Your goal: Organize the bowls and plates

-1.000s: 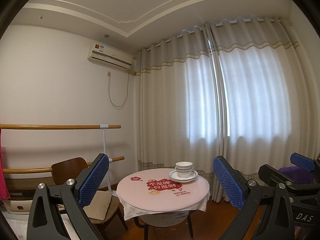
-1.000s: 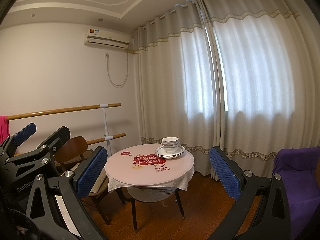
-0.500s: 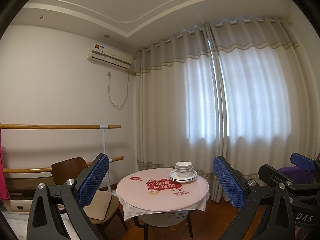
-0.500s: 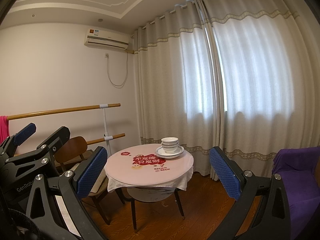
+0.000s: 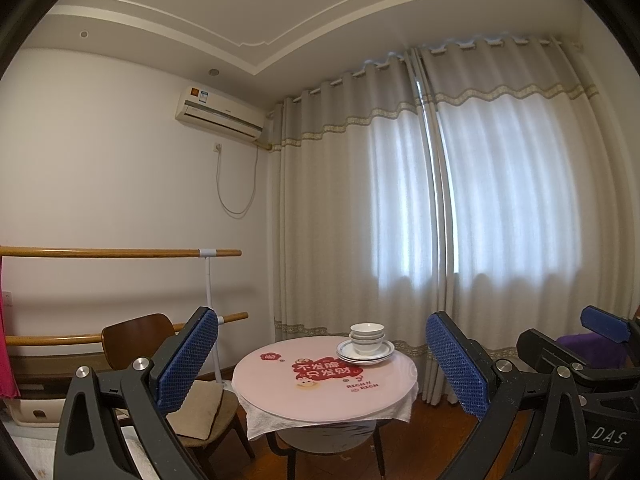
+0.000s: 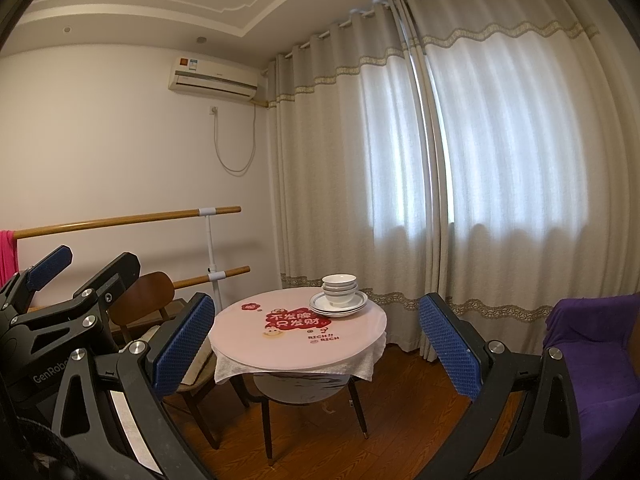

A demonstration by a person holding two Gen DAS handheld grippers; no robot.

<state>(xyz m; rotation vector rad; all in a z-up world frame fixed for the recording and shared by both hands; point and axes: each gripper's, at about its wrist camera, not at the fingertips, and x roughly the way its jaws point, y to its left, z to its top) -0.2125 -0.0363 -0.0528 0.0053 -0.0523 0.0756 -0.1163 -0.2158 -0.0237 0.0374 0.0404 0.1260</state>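
Stacked bowls on plates sit at the desk's far edge, well ahead of both spread, empty grippers, left gripper and right gripper about equally distant.

The round pink surface carries red Chinese characters "不发脾 只发财" and "RICH!! RICH". One black claw body reads "DAS"; another "GenRobo".
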